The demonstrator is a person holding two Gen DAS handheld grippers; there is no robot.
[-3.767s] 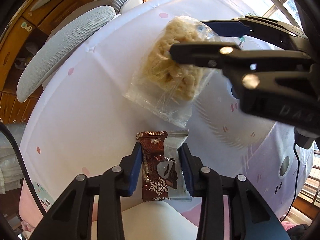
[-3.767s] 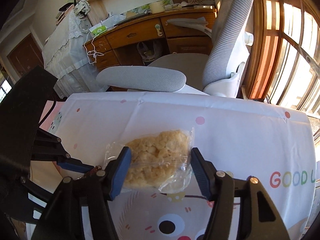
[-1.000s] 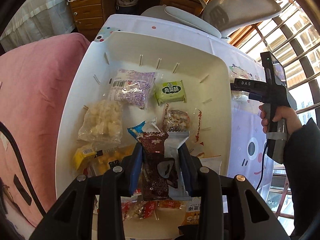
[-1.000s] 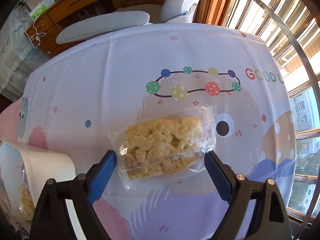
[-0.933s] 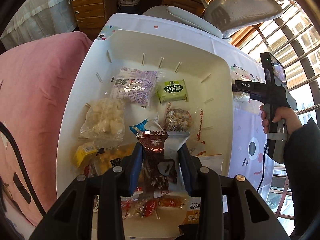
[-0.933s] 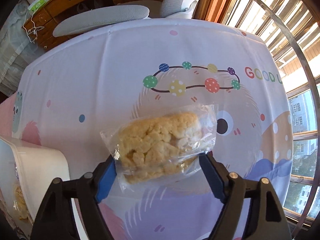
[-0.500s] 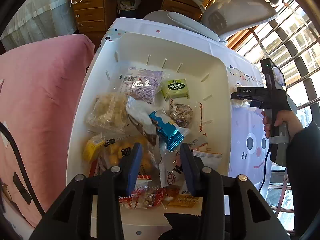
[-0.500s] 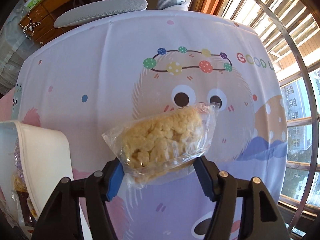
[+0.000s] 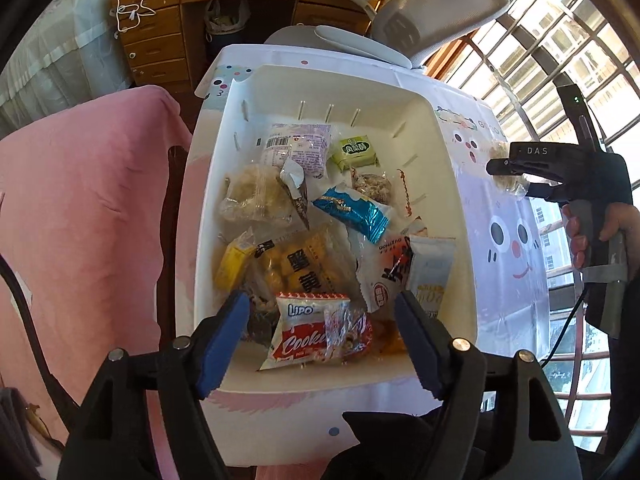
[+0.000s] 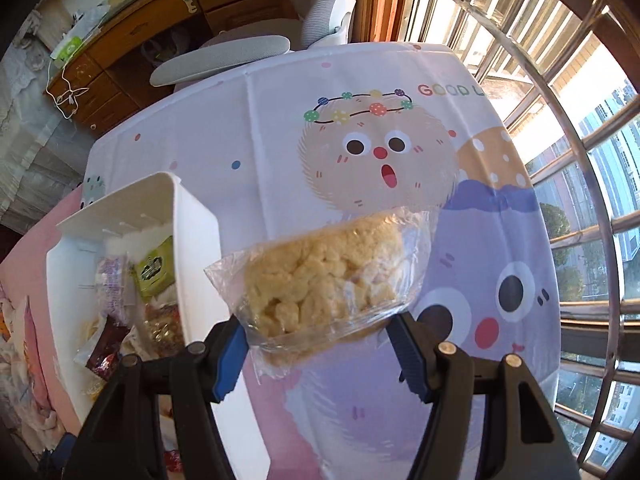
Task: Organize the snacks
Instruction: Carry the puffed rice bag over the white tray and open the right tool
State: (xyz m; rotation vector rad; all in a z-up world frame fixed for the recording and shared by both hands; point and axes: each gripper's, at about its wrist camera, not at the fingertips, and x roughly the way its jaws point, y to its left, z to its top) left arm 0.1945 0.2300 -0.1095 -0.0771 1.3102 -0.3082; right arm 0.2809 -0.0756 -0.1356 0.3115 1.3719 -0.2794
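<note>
1. Our left fingers [image 9: 322,338] are opening, empty, over the bin [image 9: 452,184] mid-frame.
2. Our right fingers [image 10: 320,344] grip the rice cake [image 10: 320,284], centre frame, above the bench [image 10: 280,120].

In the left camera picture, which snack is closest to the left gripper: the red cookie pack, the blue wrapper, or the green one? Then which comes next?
Measured from the left gripper, whose jaws are opening with nothing gripped:
1. Red cookie pack, right between the fingertips at the bin's near end.
2. Blue wrapper, mid-bin.
3. Green packet, near the far wall.
</note>
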